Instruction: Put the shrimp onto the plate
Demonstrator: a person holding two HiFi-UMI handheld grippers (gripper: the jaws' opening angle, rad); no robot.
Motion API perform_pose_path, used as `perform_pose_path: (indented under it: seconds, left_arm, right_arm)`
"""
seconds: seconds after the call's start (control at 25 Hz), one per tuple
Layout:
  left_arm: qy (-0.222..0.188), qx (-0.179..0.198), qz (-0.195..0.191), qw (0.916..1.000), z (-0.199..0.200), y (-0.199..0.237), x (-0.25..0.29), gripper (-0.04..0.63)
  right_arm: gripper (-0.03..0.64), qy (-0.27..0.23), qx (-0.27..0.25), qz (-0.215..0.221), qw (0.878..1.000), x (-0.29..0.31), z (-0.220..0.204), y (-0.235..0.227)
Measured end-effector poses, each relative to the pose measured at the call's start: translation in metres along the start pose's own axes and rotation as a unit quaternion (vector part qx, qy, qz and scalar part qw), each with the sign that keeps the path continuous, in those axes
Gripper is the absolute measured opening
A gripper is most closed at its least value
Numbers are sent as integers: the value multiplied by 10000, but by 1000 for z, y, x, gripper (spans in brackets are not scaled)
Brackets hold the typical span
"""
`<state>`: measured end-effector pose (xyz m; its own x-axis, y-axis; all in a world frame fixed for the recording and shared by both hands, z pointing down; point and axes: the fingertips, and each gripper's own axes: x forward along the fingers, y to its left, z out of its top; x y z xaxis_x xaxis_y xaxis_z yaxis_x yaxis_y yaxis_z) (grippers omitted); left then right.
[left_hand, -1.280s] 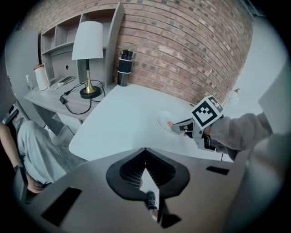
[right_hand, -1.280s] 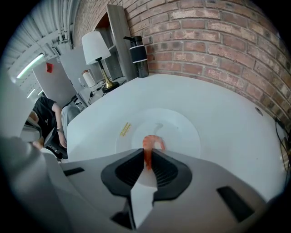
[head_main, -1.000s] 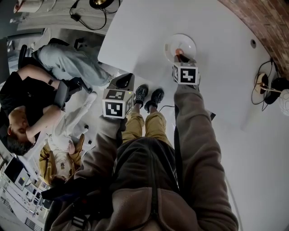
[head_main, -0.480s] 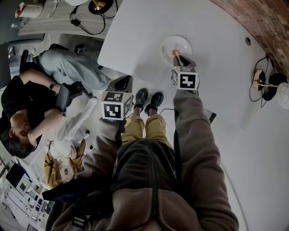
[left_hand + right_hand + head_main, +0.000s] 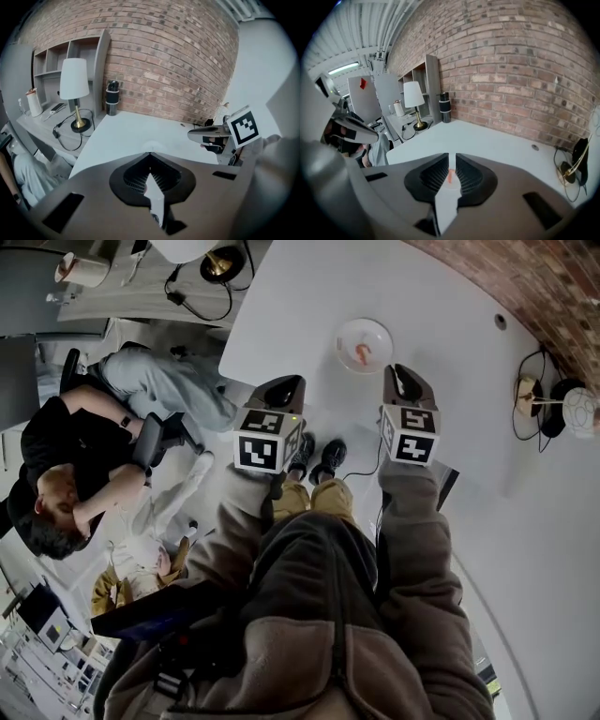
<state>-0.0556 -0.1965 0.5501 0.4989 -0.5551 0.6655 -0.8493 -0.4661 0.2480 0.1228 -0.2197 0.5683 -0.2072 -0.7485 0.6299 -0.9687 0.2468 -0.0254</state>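
Once over plate (image 5: 376, 328), right gripper (image 5: 397, 373) now clear, slightly agape, empty; left gripper (image 5: 288, 383) closed.

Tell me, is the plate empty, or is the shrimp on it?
Not empty. The orange shrimp lies on the white plate, and the right gripper is apart from it.

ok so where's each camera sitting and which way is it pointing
Head view: on the person's head, facing steeply down at table, plate and shrimp; sleeves, legs, left tongs and right tongs show.
Left gripper view: on the left tongs, along its shut jaws toward brick wall and lamp; right tongs at right.
Right gripper view: on the right tongs, through slightly parted jaws at the shrimp.
Shared: both gripper views show lamp and wall; head and right gripper views, the shrimp.
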Motion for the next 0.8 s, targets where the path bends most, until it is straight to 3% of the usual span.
perform_pose_path:
  seconds: [0.36, 0.8]
  left_arm:
    - [-1090, 609, -369, 9915, 101, -61, -51, 5]
    - [-2304, 1282, -730, 9619, 191, -131, -131, 5]
  right_arm:
    - [48, -1315, 94, -540, 9898, -126, 81, -7]
    - [48, -2823, -78, -932, 9547, -259, 168, 8]
